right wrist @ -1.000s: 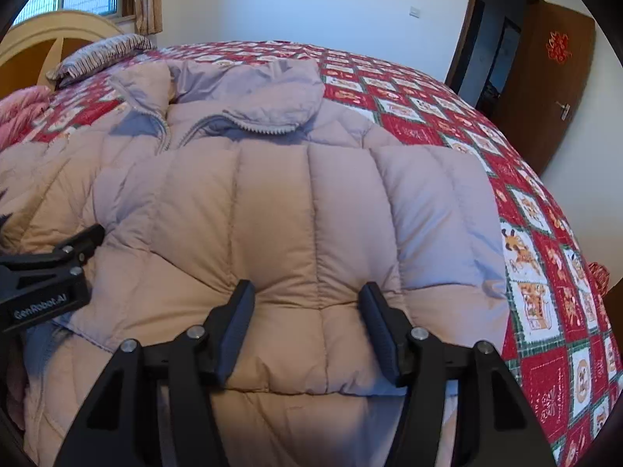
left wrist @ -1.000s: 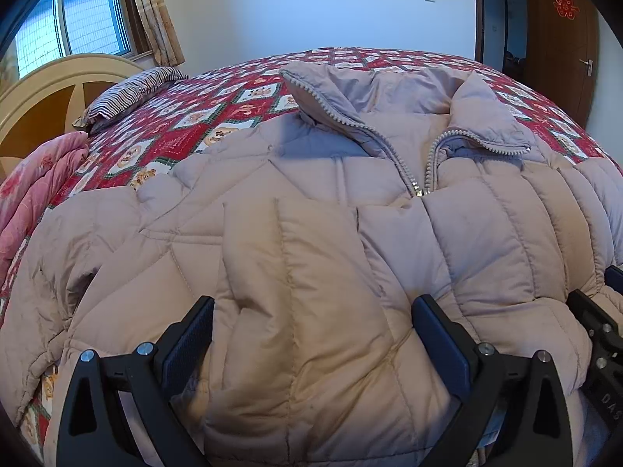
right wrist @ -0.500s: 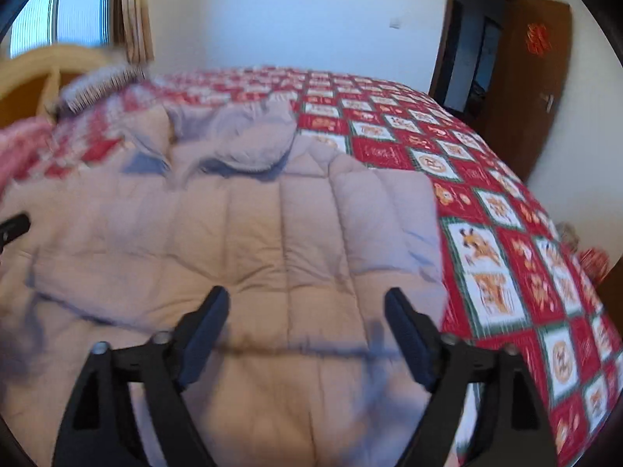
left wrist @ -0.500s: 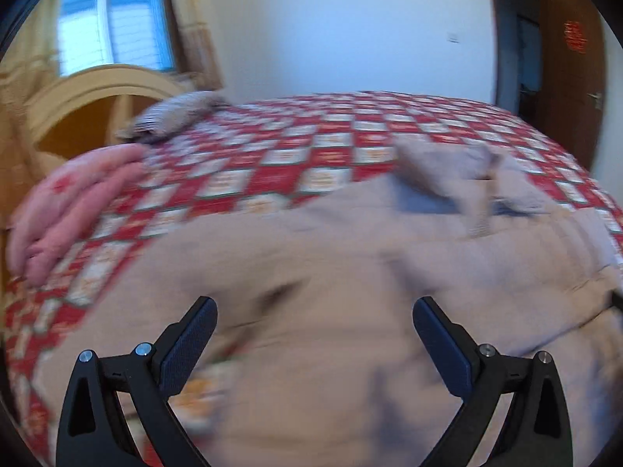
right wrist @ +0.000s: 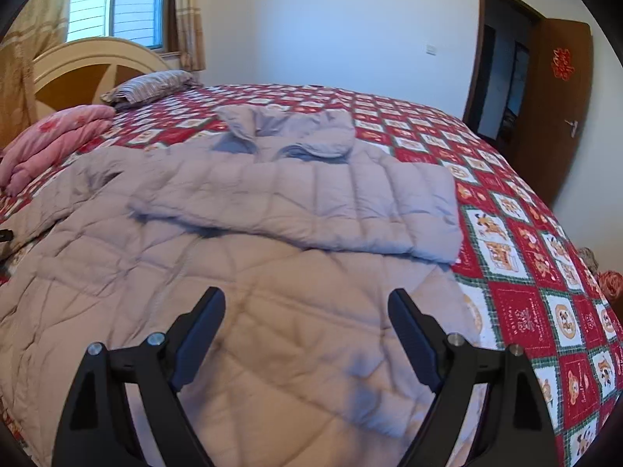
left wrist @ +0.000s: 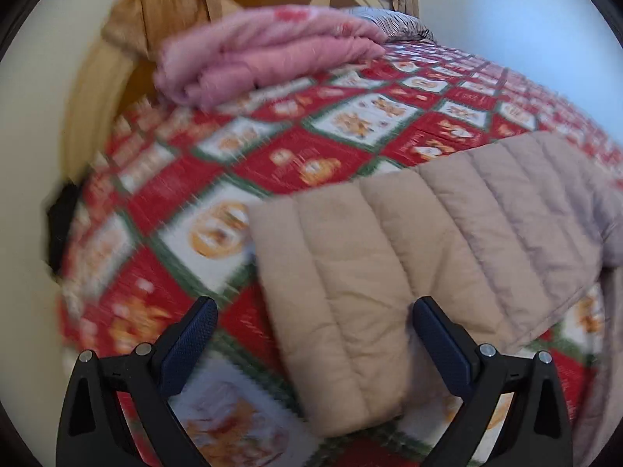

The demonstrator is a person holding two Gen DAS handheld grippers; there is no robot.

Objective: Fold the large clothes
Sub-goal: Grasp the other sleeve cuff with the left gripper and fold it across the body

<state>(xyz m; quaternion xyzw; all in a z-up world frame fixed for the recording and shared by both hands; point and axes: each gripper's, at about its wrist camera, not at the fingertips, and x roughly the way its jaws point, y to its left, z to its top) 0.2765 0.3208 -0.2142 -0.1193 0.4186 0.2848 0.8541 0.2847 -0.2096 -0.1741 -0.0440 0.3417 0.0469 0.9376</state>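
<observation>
A large beige quilted puffer jacket [right wrist: 241,272] lies face up on the bed. Its right sleeve [right wrist: 311,210] is folded across the chest, below the collar [right wrist: 288,132]. Its left sleeve [left wrist: 389,257] stretches out flat over the quilt, cuff end toward me. My left gripper [left wrist: 311,334] is open and empty, just above that cuff end. My right gripper [right wrist: 307,323] is open and empty, above the jacket's lower body.
The bed has a red and white patchwork quilt [right wrist: 518,272]. A folded pink blanket [left wrist: 264,54] and a striped pillow [right wrist: 152,83] lie by the wooden headboard [right wrist: 89,66]. A brown door [right wrist: 564,109] stands open at the right.
My left gripper swung left from the jacket's front to the outstretched left sleeve. My right gripper opened wider and drew back from the folded right sleeve, which now lies across the chest.
</observation>
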